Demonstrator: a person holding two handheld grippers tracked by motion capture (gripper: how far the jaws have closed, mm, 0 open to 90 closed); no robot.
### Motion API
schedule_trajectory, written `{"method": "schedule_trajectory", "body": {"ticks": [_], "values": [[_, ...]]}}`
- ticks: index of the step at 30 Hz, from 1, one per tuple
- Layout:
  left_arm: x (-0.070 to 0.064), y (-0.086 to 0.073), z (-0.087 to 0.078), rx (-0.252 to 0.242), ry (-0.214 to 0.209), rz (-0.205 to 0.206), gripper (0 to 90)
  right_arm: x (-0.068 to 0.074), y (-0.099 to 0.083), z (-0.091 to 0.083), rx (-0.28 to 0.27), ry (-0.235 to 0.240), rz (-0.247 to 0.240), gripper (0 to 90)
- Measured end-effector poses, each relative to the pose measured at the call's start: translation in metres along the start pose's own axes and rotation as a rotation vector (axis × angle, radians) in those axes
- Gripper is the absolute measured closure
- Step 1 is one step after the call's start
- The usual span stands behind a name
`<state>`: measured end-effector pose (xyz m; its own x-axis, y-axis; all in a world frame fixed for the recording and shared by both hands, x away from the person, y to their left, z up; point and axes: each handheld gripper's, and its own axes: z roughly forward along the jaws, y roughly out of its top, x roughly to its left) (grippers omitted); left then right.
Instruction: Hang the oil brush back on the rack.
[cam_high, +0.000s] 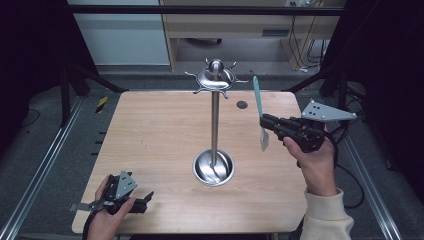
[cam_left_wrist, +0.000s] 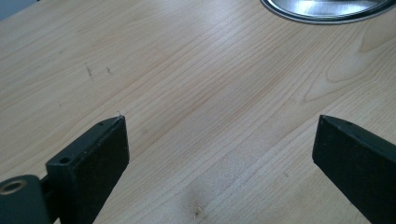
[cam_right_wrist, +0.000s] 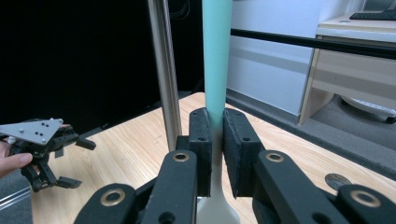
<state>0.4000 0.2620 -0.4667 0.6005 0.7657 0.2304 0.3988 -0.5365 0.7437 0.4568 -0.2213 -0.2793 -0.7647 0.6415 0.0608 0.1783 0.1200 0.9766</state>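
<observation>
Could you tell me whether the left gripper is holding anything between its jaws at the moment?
No, the left gripper has its jaws wide apart in its own view, with bare wooden table between them.

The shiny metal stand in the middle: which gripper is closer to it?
Right. The right gripper hangs beside the stand's pole; the left gripper rests at the table's near corner.

The right hand-held gripper (cam_high: 263, 121) is built of matte black parts, with brass-ringed pivot holes seen on its linkage arms and flat, rectangular jaw pads. A grey three-cornered plate (cam_high: 325, 113), drilled with small holes, is mounted on top. A cream sleeve (cam_high: 327, 215) is worn behind it. The left hand-held gripper (cam_high: 147, 199) is likewise black, topped by a grey plate (cam_high: 125, 183).
</observation>
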Motion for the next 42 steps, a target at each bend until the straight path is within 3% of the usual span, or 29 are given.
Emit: {"method": "schedule_trajectory", "body": {"ticks": [7,42], "values": [[0.0,0.0,0.0,0.0,-0.001,0.0,3.3,0.001,0.002,-0.001,-0.019,0.02,0.002,82.3],[-0.001,0.0,0.0,0.007,0.001,0.006,3.3,0.007,0.002,0.016,0.006,0.078,0.012,82.3]]}}
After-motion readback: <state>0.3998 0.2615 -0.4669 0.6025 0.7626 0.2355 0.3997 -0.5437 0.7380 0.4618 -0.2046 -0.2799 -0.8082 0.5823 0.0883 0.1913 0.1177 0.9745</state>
